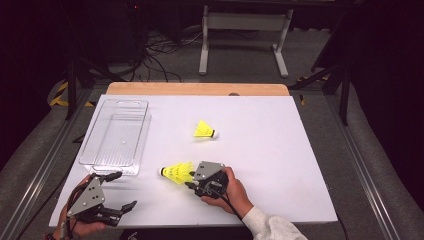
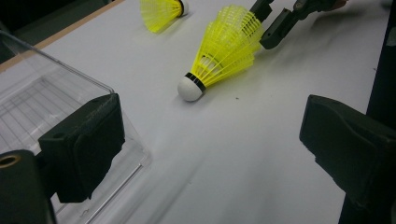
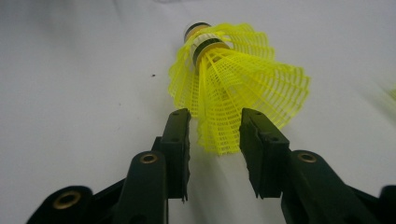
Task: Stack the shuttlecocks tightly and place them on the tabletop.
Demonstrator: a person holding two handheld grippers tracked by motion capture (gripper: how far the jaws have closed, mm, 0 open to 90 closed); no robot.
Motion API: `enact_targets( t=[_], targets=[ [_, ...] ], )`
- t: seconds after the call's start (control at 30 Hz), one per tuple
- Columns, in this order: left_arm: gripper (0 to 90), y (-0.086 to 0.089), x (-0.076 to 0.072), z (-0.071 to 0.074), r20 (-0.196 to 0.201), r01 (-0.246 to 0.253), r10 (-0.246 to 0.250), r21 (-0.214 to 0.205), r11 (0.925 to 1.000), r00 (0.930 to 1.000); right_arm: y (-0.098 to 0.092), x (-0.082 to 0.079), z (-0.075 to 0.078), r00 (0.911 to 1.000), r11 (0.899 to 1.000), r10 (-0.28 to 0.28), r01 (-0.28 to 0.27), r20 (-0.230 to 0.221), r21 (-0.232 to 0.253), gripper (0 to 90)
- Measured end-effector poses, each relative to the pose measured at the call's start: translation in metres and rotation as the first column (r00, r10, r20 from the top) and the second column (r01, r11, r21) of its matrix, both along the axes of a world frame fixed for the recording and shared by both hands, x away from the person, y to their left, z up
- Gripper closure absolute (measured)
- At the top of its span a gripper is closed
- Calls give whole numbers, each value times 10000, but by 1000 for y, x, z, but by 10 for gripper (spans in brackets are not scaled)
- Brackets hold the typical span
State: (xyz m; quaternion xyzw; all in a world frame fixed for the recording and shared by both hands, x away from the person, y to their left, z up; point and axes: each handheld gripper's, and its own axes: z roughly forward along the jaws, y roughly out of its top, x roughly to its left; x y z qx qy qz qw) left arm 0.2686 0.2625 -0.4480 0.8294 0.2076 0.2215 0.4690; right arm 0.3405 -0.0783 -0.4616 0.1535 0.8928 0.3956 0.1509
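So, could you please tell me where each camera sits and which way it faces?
High view: above the person's side, facing forward and down on the table; both hands show.
Left gripper view: on the left gripper, facing the near shuttlecock; own jaws wide apart.
Right gripper view: on the right gripper, behind that shuttlecock's skirt.
All three share it.

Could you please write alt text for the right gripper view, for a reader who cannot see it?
A yellow mesh shuttlecock lies on its side on a white table, its open skirt edge between the two black jaws of the right gripper, which stand slightly apart around it. Its banded cork end points away from the camera.
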Motion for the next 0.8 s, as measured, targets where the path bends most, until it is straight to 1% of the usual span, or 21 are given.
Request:
enact_targets(
  t=[0.53,0.8],
  targets=[
    [78,0,-1,0,10,-2,2,-1,10000,10000,-8,-5,7,10000,10000,45,-45,59,-21,617],
    [78,0,-1,0,27,4,-4,0,10000,10000,-15,-7,12,9998,10000,29,-28,177,-60,607]
  ],
)
